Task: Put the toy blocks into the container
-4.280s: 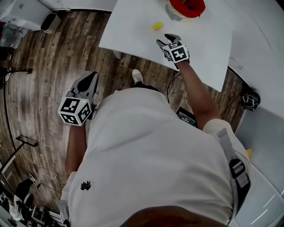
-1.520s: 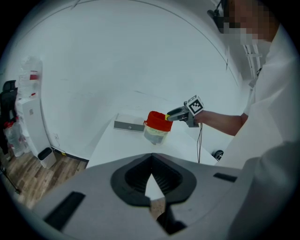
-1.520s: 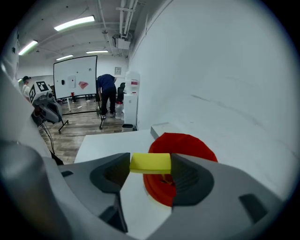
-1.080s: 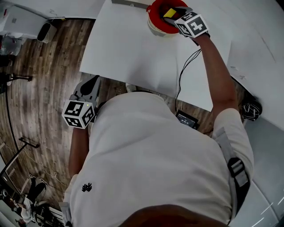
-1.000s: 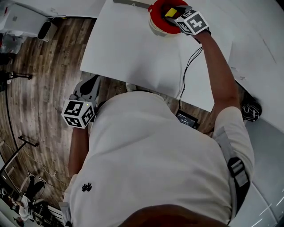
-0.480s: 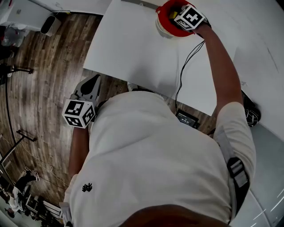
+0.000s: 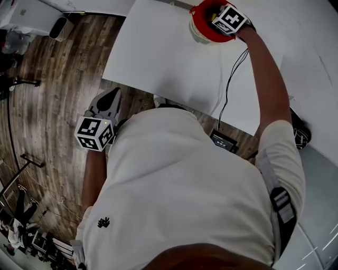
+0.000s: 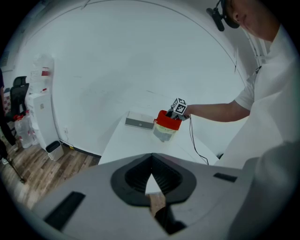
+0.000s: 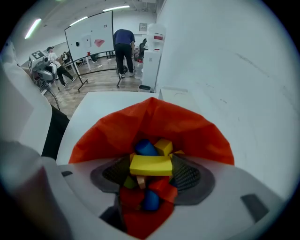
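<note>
The container (image 7: 202, 23) is a pale tub with a red liner at the far edge of the white table (image 7: 158, 58). My right gripper (image 7: 216, 15) is over its mouth, shut on a flat yellow block (image 9: 151, 165) held crosswise between the pads. In the right gripper view (image 9: 151, 171), the red liner (image 9: 154, 122) holds several blocks below, among them a blue one (image 9: 146, 148) and a yellow one (image 9: 164, 145). My left gripper (image 7: 112, 94) hangs shut and empty beside my hip, above the wooden floor. From the left gripper view (image 8: 151, 180), the container (image 8: 168, 123) stands far off.
A flat grey box (image 8: 139, 123) lies on the table behind the container. A black cable (image 7: 229, 74) trails from the right gripper to a black device (image 7: 224, 141) on the floor. A white bin (image 7: 62, 25) stands by the wall. People (image 9: 124, 47) stand far behind.
The right gripper has carried the yellow block from the table's middle to the container and, over the last second, moved further over its mouth. The left gripper has stayed still.
</note>
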Demonstrator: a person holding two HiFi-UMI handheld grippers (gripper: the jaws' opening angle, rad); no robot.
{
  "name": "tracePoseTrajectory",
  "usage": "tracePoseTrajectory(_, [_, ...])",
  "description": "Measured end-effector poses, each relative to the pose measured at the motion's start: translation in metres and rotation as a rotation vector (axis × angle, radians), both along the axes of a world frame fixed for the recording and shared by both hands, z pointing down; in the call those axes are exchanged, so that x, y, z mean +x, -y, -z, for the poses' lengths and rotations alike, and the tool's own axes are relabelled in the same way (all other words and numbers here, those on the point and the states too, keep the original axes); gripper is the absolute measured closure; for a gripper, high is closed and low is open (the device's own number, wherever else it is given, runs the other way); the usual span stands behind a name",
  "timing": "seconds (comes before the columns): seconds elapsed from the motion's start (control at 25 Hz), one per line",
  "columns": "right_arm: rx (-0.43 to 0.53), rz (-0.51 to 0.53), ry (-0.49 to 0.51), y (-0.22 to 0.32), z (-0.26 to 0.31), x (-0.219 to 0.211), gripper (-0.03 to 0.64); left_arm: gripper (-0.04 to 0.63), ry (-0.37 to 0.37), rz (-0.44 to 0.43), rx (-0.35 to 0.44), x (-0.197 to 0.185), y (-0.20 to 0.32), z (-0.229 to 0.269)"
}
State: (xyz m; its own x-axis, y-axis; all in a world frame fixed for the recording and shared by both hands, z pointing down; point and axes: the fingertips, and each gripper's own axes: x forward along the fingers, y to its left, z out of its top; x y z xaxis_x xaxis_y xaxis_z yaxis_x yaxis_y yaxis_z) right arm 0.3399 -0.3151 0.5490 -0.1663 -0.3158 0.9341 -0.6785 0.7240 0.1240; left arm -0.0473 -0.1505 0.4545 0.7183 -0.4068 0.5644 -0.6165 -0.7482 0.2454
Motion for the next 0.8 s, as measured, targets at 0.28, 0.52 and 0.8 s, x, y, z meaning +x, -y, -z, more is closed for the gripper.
tracePoseTrajectory(0.28, [0.101, -0.063, 0.006, -0.013, 0.029, -0.004, 0.337, 0.589, -0.02, -0.049, -0.003, -0.018, -0.006, 0.002])
tracePoseTrajectory(0.52, [0.252, -0.19, 0.02, -0.049, 0.074, -0.007, 0.339, 0.589, -0.04, -0.105, 0.014, -0.04, -0.023, 0.009])
tracePoseTrajectory(0.8, [0.402, -0.331, 0.1, -0.112, 0.11, -0.046, 0.417, 0.589, -0.062, -0.184, 0.029, -0.068, -0.031, 0.013])
